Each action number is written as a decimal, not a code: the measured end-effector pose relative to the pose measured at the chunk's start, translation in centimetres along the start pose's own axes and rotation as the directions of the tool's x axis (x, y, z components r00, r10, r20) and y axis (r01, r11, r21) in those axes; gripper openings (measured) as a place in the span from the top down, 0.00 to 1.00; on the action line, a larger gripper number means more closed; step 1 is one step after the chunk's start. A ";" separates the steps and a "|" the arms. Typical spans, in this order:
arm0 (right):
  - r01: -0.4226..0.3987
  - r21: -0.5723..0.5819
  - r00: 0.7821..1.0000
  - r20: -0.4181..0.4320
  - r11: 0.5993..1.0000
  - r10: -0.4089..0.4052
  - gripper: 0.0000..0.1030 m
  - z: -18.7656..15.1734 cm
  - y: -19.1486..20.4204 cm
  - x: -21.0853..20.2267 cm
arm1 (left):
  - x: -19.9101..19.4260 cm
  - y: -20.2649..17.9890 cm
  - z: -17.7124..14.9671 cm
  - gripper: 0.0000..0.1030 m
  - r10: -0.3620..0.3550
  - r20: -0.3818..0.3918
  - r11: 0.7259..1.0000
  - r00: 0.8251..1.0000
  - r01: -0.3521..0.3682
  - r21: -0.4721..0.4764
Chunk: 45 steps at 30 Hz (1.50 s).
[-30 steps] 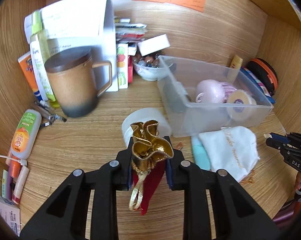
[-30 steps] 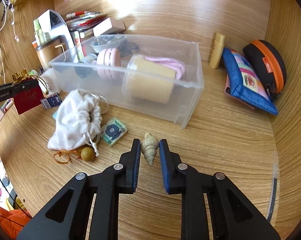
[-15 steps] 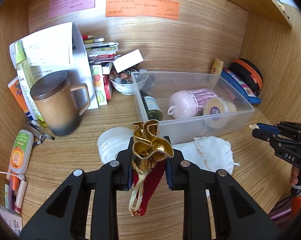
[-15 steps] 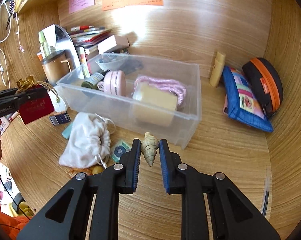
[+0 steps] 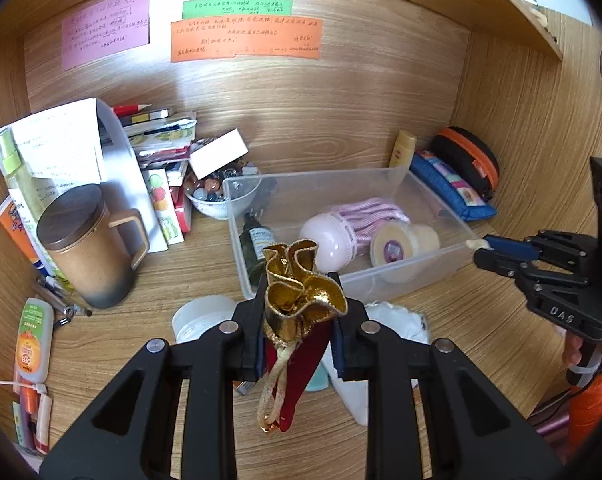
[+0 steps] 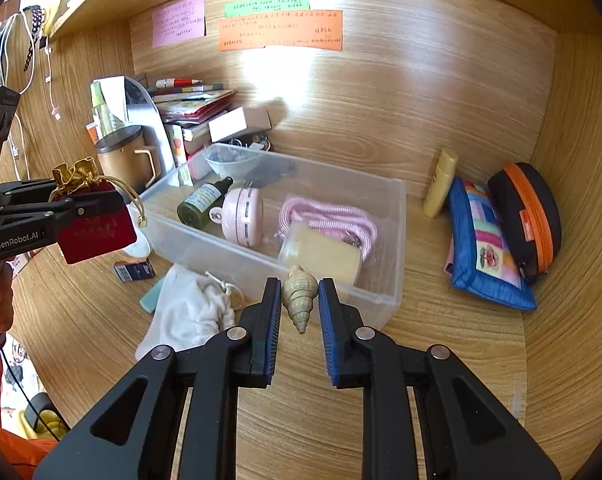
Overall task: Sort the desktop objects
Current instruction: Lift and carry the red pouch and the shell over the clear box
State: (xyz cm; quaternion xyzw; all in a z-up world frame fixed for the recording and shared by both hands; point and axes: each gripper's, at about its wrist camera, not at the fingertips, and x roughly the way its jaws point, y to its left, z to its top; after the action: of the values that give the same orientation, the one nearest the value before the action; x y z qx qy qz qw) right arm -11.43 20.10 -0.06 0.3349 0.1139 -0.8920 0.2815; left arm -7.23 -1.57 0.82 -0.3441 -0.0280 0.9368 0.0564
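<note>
Two small things are in the air, one in each tool, and both have the same clear plastic bin (image 6: 397, 216) ahead of them. The spiral shell (image 6: 300, 296) is clenched between the blue pads of the right tool (image 6: 300, 300), broad end up and pointed tip hanging straight down, so its long axis stands nearly upright. From that tool the bin's near wall lies at about twelve o'clock, just beyond the shell and lower. The red drawstring pouch (image 5: 301, 344) with its gold ruffled mouth is pinched at the neck by the left tool (image 5: 299, 320), its body and gold cord dangling below the pads. From there the bin (image 5: 417, 276) sits at about one o'clock, its near left corner closest.

Judging by the two views, the right tool looks nearer the bin's open top, so the shell seems likelier to drop first. Inside the bin lie a dark dropper bottle (image 6: 203, 200), a pink round case (image 6: 243, 216), a pink cord (image 6: 329, 216) and a pale roll (image 6: 321, 254); the free floor is at the far right. On the desk (image 6: 441, 344) in front lies a white cloth bag (image 6: 189, 312).
</note>
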 end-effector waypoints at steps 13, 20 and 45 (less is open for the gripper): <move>-0.022 -0.017 1.000 0.019 1.000 0.022 0.83 2.1 0.3 1.0 | 1.0 0.8 2.8 0.77 -0.040 0.022 0.999 0.999 0.040 -0.011; -0.029 -0.030 0.999 0.036 0.999 0.030 0.83 3.7 0.5 1.7 | 2.1 1.2 3.8 0.77 -0.043 0.021 0.999 0.999 0.043 -0.007; -0.092 -0.067 0.993 -0.074 0.993 0.087 0.83 4.8 1.7 8.5 | 8.8 2.6 4.0 0.77 -0.069 -0.078 0.997 0.995 0.067 -0.026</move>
State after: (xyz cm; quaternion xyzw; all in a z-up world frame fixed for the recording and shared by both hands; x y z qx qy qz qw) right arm -18.29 13.23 -2.12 0.3608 0.1400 -0.8615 0.3287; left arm -16.77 -3.07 -2.01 -0.3802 -0.0484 0.9197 0.0853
